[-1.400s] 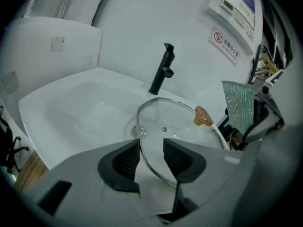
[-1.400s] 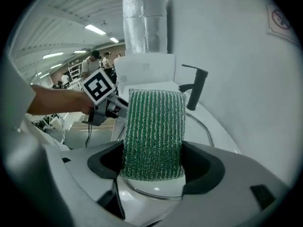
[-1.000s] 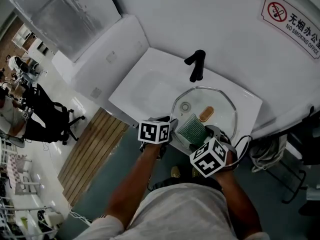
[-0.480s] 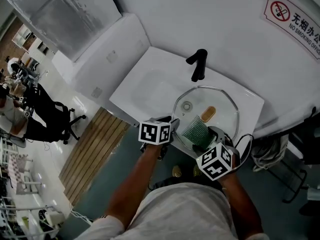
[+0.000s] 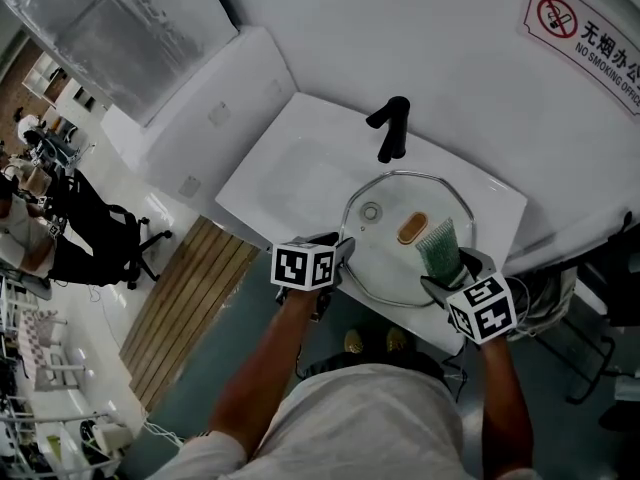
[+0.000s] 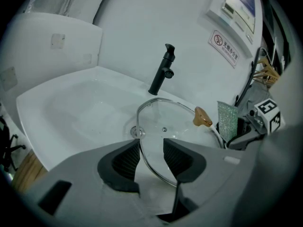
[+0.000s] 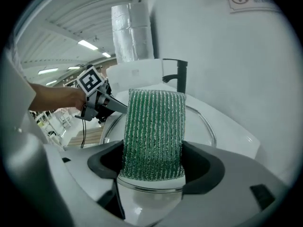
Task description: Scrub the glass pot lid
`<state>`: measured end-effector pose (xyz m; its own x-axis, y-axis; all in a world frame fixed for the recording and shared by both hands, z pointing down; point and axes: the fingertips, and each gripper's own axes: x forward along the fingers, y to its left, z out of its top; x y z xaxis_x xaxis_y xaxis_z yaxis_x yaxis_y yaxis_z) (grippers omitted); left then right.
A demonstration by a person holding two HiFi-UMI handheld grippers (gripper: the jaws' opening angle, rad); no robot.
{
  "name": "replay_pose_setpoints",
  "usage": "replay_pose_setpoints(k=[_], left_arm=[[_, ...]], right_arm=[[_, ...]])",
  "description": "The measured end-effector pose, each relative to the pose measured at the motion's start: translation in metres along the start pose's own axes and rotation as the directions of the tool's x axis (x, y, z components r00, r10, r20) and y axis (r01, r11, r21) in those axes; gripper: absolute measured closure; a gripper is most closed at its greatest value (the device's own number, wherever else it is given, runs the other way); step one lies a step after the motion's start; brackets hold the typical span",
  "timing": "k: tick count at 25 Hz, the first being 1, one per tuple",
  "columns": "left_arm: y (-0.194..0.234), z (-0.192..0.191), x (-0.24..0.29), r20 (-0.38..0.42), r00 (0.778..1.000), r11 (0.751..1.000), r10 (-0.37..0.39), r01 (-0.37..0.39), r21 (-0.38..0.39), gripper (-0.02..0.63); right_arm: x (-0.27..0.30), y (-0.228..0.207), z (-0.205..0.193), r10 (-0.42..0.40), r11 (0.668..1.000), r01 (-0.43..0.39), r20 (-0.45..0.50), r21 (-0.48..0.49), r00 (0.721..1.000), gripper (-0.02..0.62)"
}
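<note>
Glass lid, head view: a round clear glass pot lid with a steel rim [image 5: 385,263] is seen lying in the white ceramic sink [image 5: 290,168], in front of the black tap [image 5: 390,128], with its tan knob [image 5: 412,228] uppermost.
Left gripper, head view: the left gripper [image 5: 343,251] is set at the lid's near-left edge.
Right gripper, head view: the right gripper [image 5: 455,273] is placed at the lid's opposite edge. A green ribbed scouring pad [image 5: 438,248] stands up from it, just beside the knob.
Jaws, left gripper view: released and held apart. The rim is passed between the ribbed black pads [image 6: 127,159], close against the left one, and no pinch is seen.
Scouring pad, left gripper view: shown upright at the far rim; contact with the glass cannot be told.
Jaws, right gripper view: clenched on the lower end of the scouring pad. Most of its length is left unsupported above them, with the rim below.
Risk, lid: it is judged unclamped, so a firm stroke could slide or spin it out of the left jaws and knock it against the sink.
Risk, pad: it could be folded over or dragged from the grip if pressed hard, or snagged on the knob.
Risk, glass: the hard right jaws could be struck on the glass if the pad is bent flat.
</note>
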<state>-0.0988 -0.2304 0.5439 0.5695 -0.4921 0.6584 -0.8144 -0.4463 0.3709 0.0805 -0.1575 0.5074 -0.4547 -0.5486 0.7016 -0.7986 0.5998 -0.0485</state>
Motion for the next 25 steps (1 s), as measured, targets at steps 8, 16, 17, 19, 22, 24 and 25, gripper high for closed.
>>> replay_pose_setpoints(k=[8,16,17,19,22,24,25], left_arm=[[-0.001,0.0,0.0,-0.009,1.0,1.0,0.005,-0.005,-0.001,0.44],[-0.001,0.0,-0.001,-0.007,1.0,1.0,0.017,-0.017,-0.004,0.44],[-0.001,0.0,-0.001,-0.007,1.0,1.0,0.018,-0.018,-0.004,0.44],[0.0,0.0,-0.001,-0.005,1.0,1.0,0.021,-0.021,-0.005,0.44],[0.0,0.0,-0.001,-0.003,1.0,1.0,0.025,-0.025,-0.007,0.44],[0.0,0.0,-0.001,-0.002,1.0,1.0,0.027,-0.027,-0.007,0.44],[0.0,0.0,-0.001,-0.002,1.0,1.0,0.028,-0.028,-0.007,0.44]], right_arm=[[-0.017,-0.018,0.004,0.071,0.983,-0.081,0.07,0.163,0.995,0.247],[-0.029,0.014,0.009,-0.018,0.995,0.017,-0.005,-0.103,1.0,0.247],[-0.028,0.02,0.01,-0.019,0.993,0.017,-0.01,-0.12,1.0,0.247],[-0.027,0.031,0.01,-0.018,0.989,0.015,-0.019,-0.148,1.0,0.247],[-0.023,0.045,0.01,-0.021,0.979,0.015,-0.029,-0.205,0.999,0.247],[-0.019,0.054,0.01,-0.02,0.971,0.012,-0.032,-0.238,0.999,0.247],[-0.016,0.059,0.009,-0.018,0.968,0.009,-0.035,-0.25,0.999,0.247]])
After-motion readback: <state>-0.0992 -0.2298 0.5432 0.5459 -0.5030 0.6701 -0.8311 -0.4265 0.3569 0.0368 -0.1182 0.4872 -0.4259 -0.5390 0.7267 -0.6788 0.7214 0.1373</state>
